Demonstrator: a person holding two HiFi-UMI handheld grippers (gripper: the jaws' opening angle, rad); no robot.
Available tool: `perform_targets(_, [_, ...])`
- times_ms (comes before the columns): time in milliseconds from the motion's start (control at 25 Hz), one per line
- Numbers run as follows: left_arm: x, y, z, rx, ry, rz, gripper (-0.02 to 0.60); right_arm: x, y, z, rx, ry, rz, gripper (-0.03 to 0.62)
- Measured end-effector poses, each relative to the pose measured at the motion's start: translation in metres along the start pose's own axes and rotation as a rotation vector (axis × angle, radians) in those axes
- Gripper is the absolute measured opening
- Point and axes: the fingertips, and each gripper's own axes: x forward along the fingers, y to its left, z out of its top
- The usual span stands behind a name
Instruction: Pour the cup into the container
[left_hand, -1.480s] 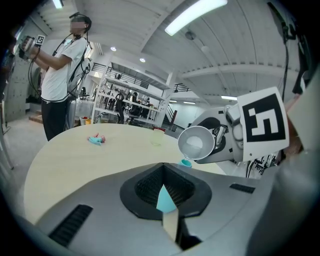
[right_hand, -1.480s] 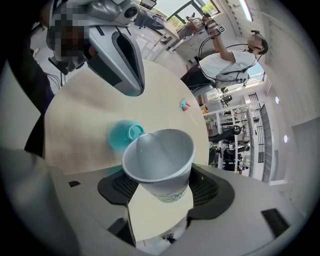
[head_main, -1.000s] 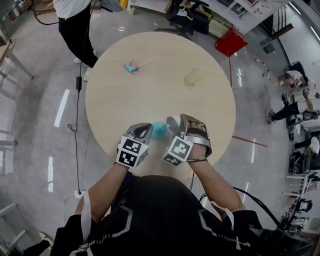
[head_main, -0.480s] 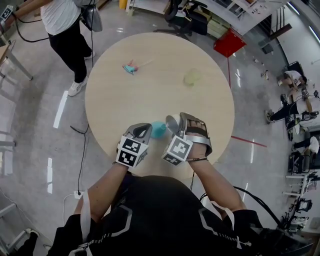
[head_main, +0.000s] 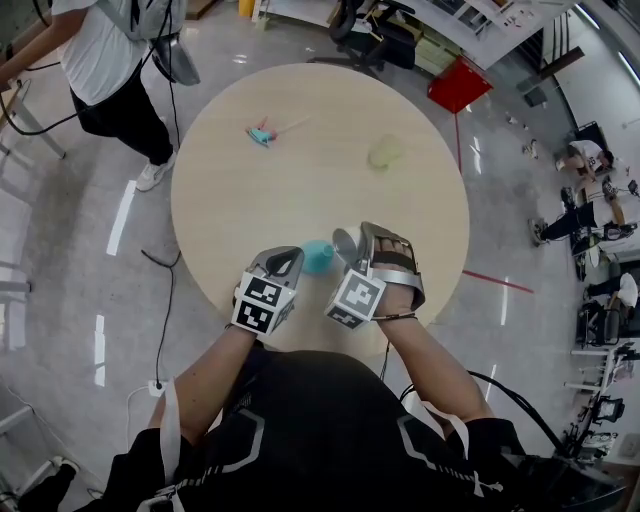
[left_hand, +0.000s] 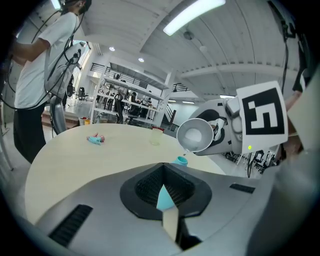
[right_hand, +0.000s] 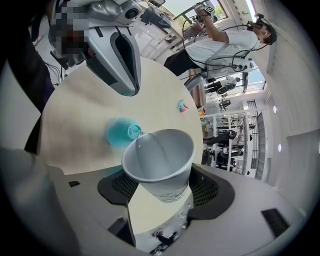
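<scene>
Left gripper (head_main: 289, 262): jaws drawn almost together. Its own view shows only a narrow slit between them, filled at the far end by a teal wedge the colour of the container (head_main: 318, 257). Whether the pads press on it cannot be told. The container stands on the round table (head_main: 300, 170), touching or just beside this gripper's tips on their right. Its long axis is upright and its small mouth points up.

Between the grippers: the container's mouth sits directly under the lip of the cup (head_main: 344, 243). In the left gripper view, what looks like a thin thread of liquid runs from the lip down to the mouth.

Right gripper (head_main: 360, 242): jaws closed on the white paper cup, clamping its lower wall near the base. The cup is tipped far over. Its long axis runs from these jaws toward the left gripper, so the open mouth faces that gripper and slightly down, and the base is toward this gripper's body. The container lies just ahead of and below these tips, on their left.

Background: a small teal and pink item (head_main: 263, 134) lies well beyond the left gripper. A pale yellow-green tumbler (head_main: 385, 154) stands well beyond the right gripper.
</scene>
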Motion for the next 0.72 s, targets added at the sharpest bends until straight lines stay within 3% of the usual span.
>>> perform_targets(440, [-0.005,-0.001,-0.005,-0.007,0.009,0.000,0.000,0.001,0.010,0.001,0.013,0.001,0.010,0.313])
perform_targets(720, [-0.006,-0.004,-0.004,0.001,0.006,-0.016,0.000,0.005,0.023,0.004,0.125,-0.044,0.055,0.313])
